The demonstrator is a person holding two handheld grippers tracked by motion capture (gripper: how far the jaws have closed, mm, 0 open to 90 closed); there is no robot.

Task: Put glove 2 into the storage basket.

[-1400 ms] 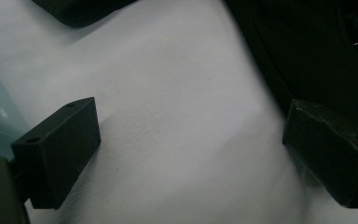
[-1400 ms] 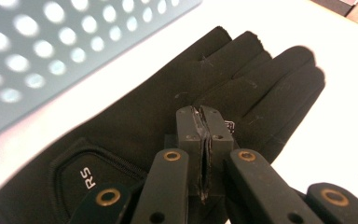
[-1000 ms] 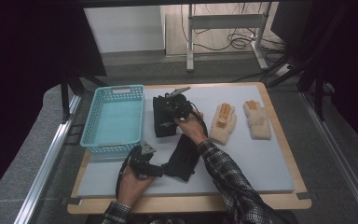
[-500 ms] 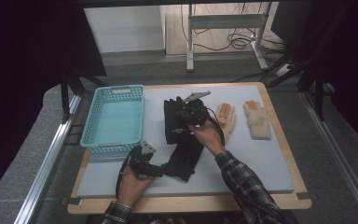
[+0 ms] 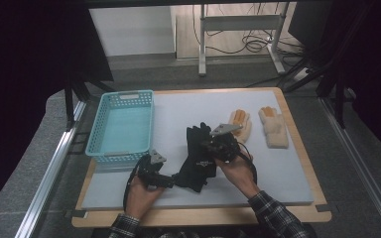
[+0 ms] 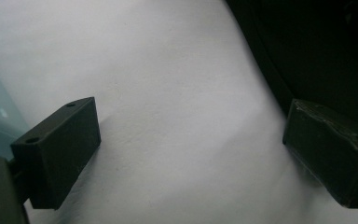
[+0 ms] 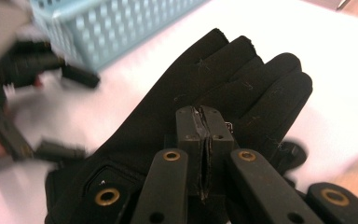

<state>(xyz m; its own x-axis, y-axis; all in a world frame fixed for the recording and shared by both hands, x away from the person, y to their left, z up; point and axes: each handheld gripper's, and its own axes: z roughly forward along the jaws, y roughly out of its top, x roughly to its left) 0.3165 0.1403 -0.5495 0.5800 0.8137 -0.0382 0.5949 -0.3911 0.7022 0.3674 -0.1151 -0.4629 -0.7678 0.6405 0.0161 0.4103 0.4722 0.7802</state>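
**Right gripper pinched over the black glove, left gripper spread wide beside it**

From the high view I see the black glove [image 5: 198, 158] lying on the white mat [image 5: 188, 106] near the middle of the bench, a little toward the front edge, its fingers pointing toward the far edge. My right gripper [image 5: 217, 144] sits over the glove's right side. In the right gripper view, that gripper [image 7: 204, 122] has its jaws pressed flat together with no gap between the pads, directly above the back of the glove [image 7: 214, 88]; I cannot tell whether any fabric is caught between them.

My left gripper [image 5: 171, 181] rests low near the front edge, just at the glove's cuff end. In the left gripper view, its jaws [image 6: 191, 154] stand wide apart with bare white mat between them; the dark edge of the glove [image 6: 326, 51] runs just beyond the right-hand jaw, very close to it.

The light blue basket [image 5: 121, 126] stands at the left edge of the bench, well apart from the glove. Two cream knitted gloves [image 5: 258, 126] lie side by side toward the right edge, the nearer one just beside my right gripper.
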